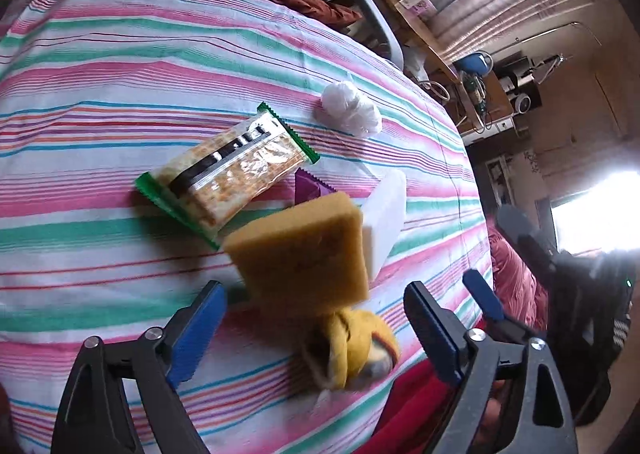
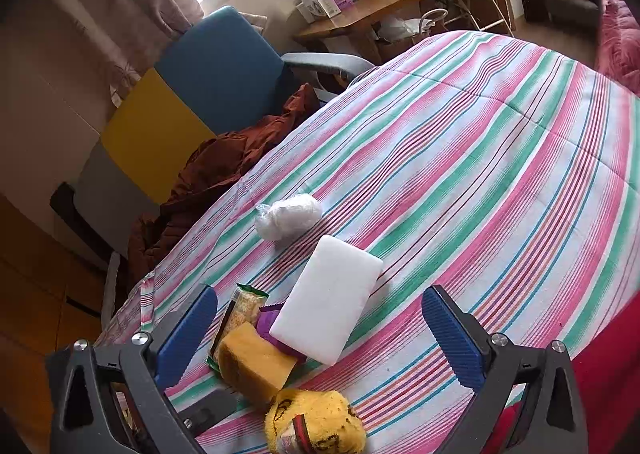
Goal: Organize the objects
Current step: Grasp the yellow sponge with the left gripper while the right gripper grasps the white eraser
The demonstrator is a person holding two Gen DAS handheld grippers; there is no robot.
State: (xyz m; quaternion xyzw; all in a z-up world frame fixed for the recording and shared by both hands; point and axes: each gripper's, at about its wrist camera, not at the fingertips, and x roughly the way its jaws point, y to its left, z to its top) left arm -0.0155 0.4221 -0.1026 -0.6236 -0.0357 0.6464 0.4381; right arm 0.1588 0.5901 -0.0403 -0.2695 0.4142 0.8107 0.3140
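Note:
On the striped bedspread (image 1: 120, 65) lie a green-edged snack packet (image 1: 228, 169), a purple wrapper (image 1: 308, 187), a yellow sponge (image 1: 304, 250), a white foam block (image 1: 386, 213), a crumpled white plastic bag (image 1: 352, 107) and a yellow cloth bundle (image 1: 352, 350). My left gripper (image 1: 316, 330) is open and empty, with the sponge and the bundle between its blue pads. My right gripper (image 2: 320, 338) is open and empty over the same pile: sponge (image 2: 252, 366), foam block (image 2: 328, 302), purple wrapper (image 2: 272, 328), packet (image 2: 244, 308), bundle (image 2: 316, 422), bag (image 2: 288, 215). The right gripper also shows in the left wrist view (image 1: 492, 254).
A brown jacket (image 2: 208, 173) lies at the bed's far edge beside a blue and yellow chair (image 2: 200, 85). A wooden desk (image 2: 368, 9) with boxes stands beyond. A red blanket (image 2: 600, 366) hangs at the near right edge.

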